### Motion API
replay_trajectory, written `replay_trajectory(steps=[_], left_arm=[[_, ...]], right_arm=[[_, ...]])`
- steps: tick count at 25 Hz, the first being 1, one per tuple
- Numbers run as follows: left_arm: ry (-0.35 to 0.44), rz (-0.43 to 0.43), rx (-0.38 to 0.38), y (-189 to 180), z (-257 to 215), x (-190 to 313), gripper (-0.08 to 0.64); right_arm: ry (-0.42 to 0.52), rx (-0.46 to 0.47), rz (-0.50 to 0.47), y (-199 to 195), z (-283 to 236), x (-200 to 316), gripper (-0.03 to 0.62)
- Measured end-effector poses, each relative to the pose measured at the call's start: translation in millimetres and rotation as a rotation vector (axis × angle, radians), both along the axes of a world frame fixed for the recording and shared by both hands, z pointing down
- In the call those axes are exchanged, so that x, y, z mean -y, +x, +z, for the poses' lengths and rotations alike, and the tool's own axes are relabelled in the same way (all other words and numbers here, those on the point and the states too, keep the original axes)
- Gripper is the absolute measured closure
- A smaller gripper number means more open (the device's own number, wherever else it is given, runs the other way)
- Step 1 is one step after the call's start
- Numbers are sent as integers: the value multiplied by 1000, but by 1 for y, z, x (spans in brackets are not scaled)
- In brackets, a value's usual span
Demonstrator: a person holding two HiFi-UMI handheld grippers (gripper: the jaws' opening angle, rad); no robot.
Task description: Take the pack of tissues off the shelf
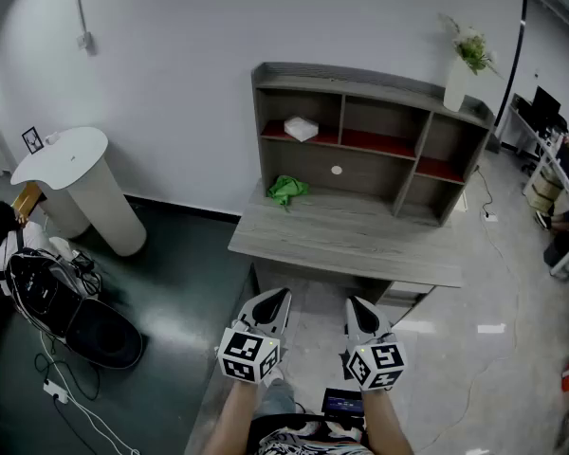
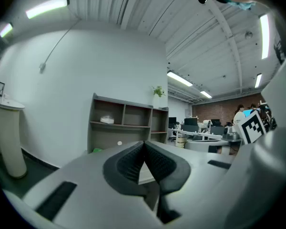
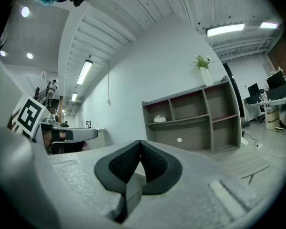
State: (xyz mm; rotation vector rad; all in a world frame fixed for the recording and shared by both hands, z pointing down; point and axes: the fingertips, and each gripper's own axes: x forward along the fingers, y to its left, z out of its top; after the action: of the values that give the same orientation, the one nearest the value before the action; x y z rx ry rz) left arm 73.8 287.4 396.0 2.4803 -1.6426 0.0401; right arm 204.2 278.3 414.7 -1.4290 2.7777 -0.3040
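Risk at the pack: pack of tissues [image 1: 301,128] lies in the upper left compartment of the shelf [image 1: 379,83], on its red board, nearer the left wall; a claw arriving with its jaws together would, I judge, shove the soft pack deeper instead of taking it; a shallow bite might pinch only the wrapper and let it slip
Risk at the shelf: that compartment is low and walled on both sides; a claw entering too high or too far left could knock the top board or the side wall; white vase [image 1: 458,79] with its plant stands on the top board at the right end and might rock if the shelf is jolted
Risk on the way: green cloth [image 1: 287,190] lies on the table [image 1: 360,240] just below that compartment; a low reach could snag and drag it
Pose, left claw [image 1: 276,299]: jaws pressed fully together, nothing between them; held low and close to the person's body, well short of the table; pointing forward at the shelf; in its own view the pack sits above and left of the jaw tips
Pose, right claw [image 1: 357,304]: jaws likewise closed on nothing; beside the left claw, level with it, apart from it; aimed at the shelf too, with the pack above and slightly right of its tips
Forearms: both show at the bottom edge of the head view, drawn in near the torso; neither is extended
Task state: pack untouched; the reach looks not yet begun
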Motion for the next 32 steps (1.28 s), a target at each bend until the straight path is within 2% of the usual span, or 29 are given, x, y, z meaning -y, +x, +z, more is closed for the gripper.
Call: replay_trajectory(steps=[3,6,10,12,16,21,27,32], left_arm=[[15,-35,1,-14,-5,2,554],[14,-31,0,-18,-6,3,554],[8,-13,-69,-19,-8,0,554],[7,-19,-77,-22,-8,-1,554],[6,-38,-69,-26,-6,1,554],[-14,-20,-23,-23,2,17,554],[-20,-22,6,-28,12,68,554],[-6,-31,-21,-55,18,136,554]], right_arm=[[12,-13,-27,-7,-1,-4,586],[34,-39,-69,-17,-2,-10,586],[43,-55,-107,-26,-3,-12,586],[51,-61,-132,-31,-6,-12,586],[53,-74,-143,-35,-7,-9,587],[118,-134,-147,-42,-15,-1,586],[92,-111,-122,-46,-5,49,586],[59,-131,-71,-57,10,117,586]])
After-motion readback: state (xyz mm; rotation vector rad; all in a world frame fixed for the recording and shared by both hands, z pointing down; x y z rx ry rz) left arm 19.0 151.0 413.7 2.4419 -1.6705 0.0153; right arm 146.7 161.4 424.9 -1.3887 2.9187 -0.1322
